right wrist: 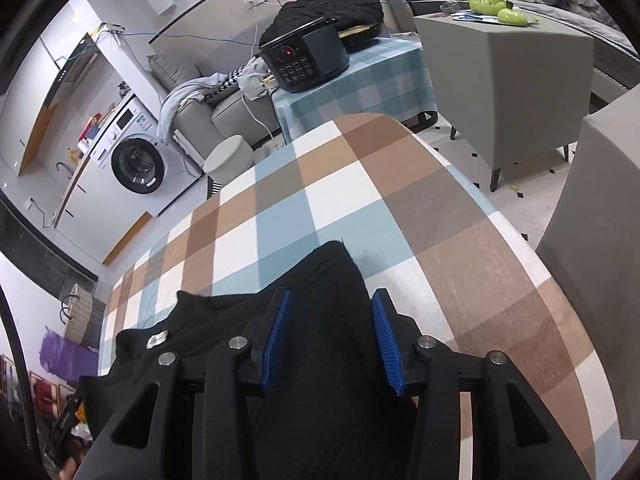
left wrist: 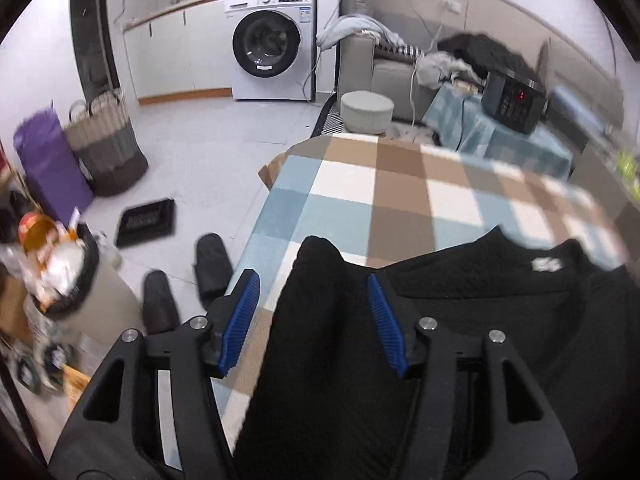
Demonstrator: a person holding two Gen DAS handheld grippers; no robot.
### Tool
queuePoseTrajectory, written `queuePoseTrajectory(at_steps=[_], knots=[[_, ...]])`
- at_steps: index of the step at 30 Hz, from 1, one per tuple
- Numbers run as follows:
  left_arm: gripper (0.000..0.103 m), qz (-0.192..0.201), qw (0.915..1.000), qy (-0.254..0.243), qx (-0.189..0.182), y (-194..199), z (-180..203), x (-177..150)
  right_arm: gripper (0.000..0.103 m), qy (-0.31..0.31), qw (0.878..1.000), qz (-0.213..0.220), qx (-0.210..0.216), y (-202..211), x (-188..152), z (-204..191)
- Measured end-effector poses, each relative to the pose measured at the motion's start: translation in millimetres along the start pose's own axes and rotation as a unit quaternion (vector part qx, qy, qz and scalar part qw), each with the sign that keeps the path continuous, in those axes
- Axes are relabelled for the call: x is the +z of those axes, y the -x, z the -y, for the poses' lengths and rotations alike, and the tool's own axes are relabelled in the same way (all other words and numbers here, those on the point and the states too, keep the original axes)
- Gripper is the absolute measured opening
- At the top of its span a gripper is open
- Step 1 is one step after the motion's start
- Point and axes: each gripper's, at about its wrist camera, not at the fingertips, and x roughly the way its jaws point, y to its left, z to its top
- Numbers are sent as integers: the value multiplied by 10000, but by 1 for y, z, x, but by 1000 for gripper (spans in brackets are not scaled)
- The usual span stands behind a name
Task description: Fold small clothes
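Observation:
A black knit top (left wrist: pixel 480 300) (right wrist: pixel 208 320) with a white neck label (left wrist: pixel 546 265) (right wrist: pixel 157 339) lies flat on the table's checked cloth (left wrist: pixel 360 184) (right wrist: pixel 320 184). In the left wrist view one sleeve (left wrist: pixel 316 256) runs forward between the blue pads of my left gripper (left wrist: pixel 311 280), which stands open with a gap beside the fabric. In the right wrist view the other sleeve (right wrist: pixel 334 268) lies on the cloth between the pads of my right gripper (right wrist: pixel 332 295), also open.
Left of the table on the floor are black slippers (left wrist: pixel 212 260), a full waste bin (left wrist: pixel 68 280) and a woven basket (left wrist: pixel 104 140). A washing machine (left wrist: pixel 270 40) stands behind. Beyond the table are a grey stool (left wrist: pixel 367 110), a black cooker (right wrist: pixel 304 56) and a grey cabinet (right wrist: pixel 504 64).

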Motion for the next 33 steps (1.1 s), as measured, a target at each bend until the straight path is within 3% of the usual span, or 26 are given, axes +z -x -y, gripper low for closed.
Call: queuePoseTrajectory(at_steps=[3,6,9,11,14,17,19,25,28,33], knots=[[9,-141,9998,-91,44,-13,1,4,46,137,9999,9,40,6,-4,-2],[5,181,9992,273,-242,-1,-12,5,46,218,9998,-26,40,10,-8,-1],[5,561,9933,814,-594,18,-34,5,46,207,9998,-32,-2,12,-10,3],[5,488,9912,1019,-692,19,-45,6,46,199,9998,-69,-22,11,-12,5],[7,29,9925,1101,-526,2,-51,4,46,136,9998,-134,5,12,-15,7],[16,-269,9898,1274,-572,-3,-56,-3,47,74,9998,-135,113,21,-18,10],[37,-350,9867,1440,-660,5,-61,-8,52,53,9998,-128,156,30,-22,13],[66,-272,9827,1543,-988,51,-69,-30,57,-58,9985,-271,468,68,-50,34],[73,-364,9804,1499,-1226,83,-73,-55,58,-35,9974,-414,594,88,-77,45],[76,-534,9817,1402,-1176,124,-75,-107,58,6,9956,-605,717,119,-125,65]])
